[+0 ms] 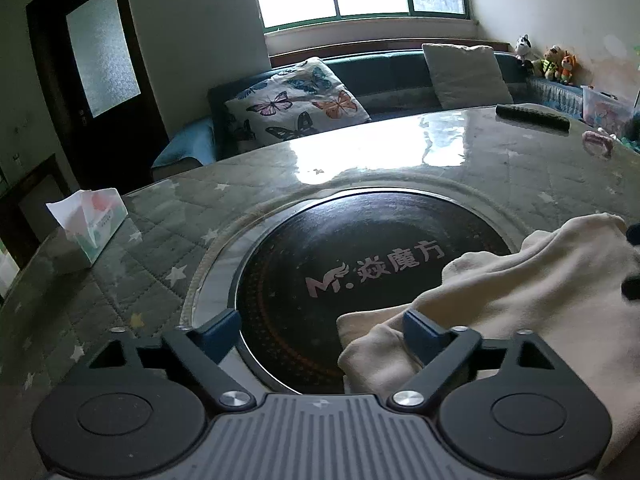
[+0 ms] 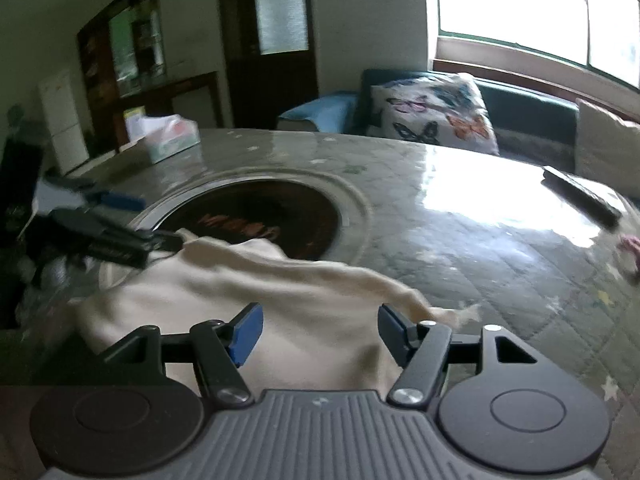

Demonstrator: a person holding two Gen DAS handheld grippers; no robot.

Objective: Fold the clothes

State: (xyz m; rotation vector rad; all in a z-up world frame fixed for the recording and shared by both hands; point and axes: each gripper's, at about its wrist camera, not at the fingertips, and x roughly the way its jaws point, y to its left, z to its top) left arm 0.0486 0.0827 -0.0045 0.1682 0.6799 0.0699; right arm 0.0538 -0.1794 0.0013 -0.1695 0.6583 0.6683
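Observation:
A cream garment [image 1: 520, 292] lies bunched on the round table, partly over the black cooktop [image 1: 320, 272]. In the left wrist view my left gripper [image 1: 320, 330] is open, its right finger [image 1: 420, 330] resting against a fold of the cloth. In the right wrist view the same garment [image 2: 280, 300] spreads under my right gripper [image 2: 318, 330], which is open with the cloth between and below its fingers. The left gripper [image 2: 132, 220] shows at the left of that view, at the garment's far corner.
A tissue box [image 1: 94, 226] stands at the table's left side. A dark remote [image 1: 532, 116] and a pink object [image 1: 598, 140] lie at the far right. A sofa with a butterfly cushion [image 1: 296, 104] stands behind the table [image 1: 520, 168].

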